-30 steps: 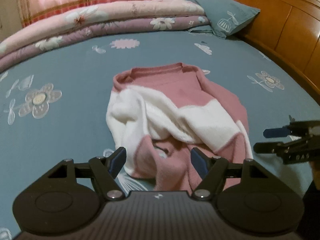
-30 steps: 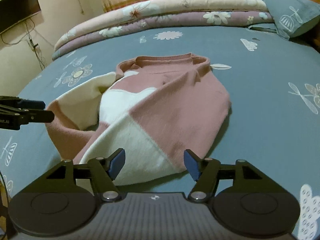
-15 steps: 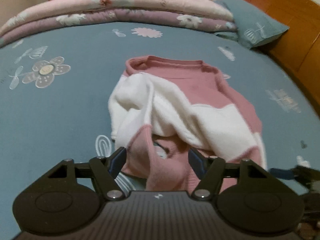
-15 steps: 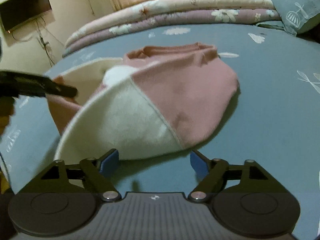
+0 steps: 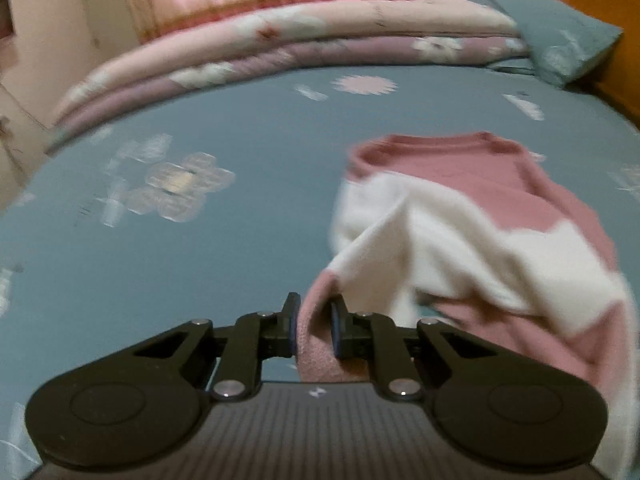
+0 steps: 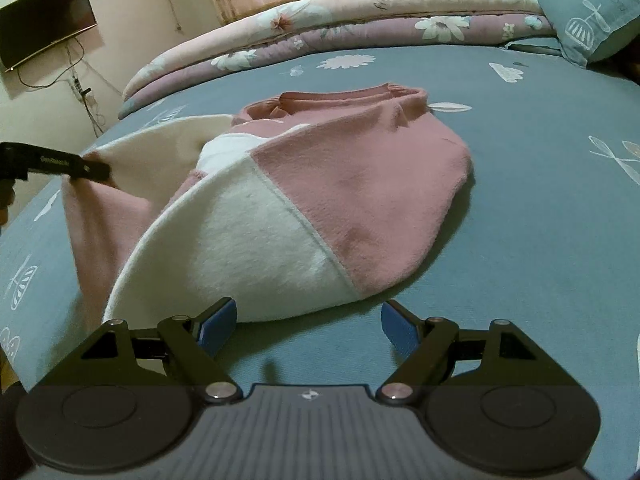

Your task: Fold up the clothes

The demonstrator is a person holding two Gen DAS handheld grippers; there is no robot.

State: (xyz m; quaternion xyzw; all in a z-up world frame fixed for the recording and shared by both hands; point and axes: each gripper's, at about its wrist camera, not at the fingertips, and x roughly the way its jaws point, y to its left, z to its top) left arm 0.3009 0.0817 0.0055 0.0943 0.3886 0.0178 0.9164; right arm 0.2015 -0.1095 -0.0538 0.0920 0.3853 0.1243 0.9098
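Left gripper (image 5: 314,330) pinching pink hem of sweater (image 6: 360,184), lower centre; blurred, probably lifting. Right gripper (image 6: 308,326) spread, empty, near white edge. Next: right takes a matching grip.

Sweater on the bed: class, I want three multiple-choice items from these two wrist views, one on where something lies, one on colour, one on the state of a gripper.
1. Where does the folded quilt lie?
A. along the far edge of the bed, beyond the sweater
B. draped over the sweater
C. on the floor

2. Which colours make up the sweater?
A. blue and grey
B. pink and white
C. green and yellow

3. How does the left gripper stand?
A. open, above bare sheet
B. out of sight in both views
C. shut on a pink edge of the sweater

Answers:
1 A: the quilt is stacked along the far side of the blue bedsheet, past the sweater's collar.
2 B: pink panels meet white ones at seams.
3 C: pink fabric is pinched between its fingers, while the right gripper is open, holding nothing.
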